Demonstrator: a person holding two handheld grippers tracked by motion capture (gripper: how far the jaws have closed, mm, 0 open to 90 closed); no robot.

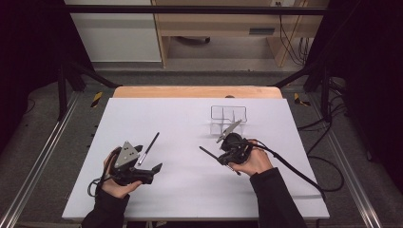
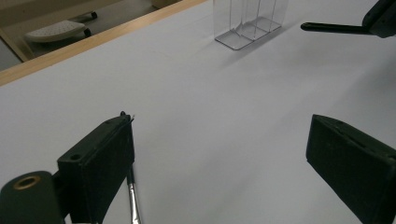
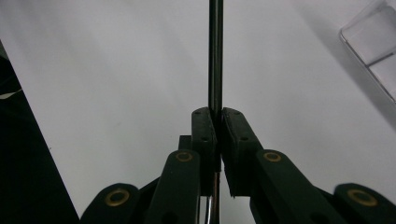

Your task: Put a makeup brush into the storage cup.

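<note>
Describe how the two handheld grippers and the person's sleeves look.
Both grippers are black. The left gripper carries a grey three-cornered plate with small holes on top, and a black cable loops from its back. The right gripper has a like plate seen edge-on and trails a long black cable across the white table. Up close, the jaws are blocky black pads on arms with brass-coloured rivets. Both sleeves are dark.

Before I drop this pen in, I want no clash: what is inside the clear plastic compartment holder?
The clear plastic compartment holder looks empty: only its dividers and the white table show through. The right gripper hides its near lower corner.
</note>
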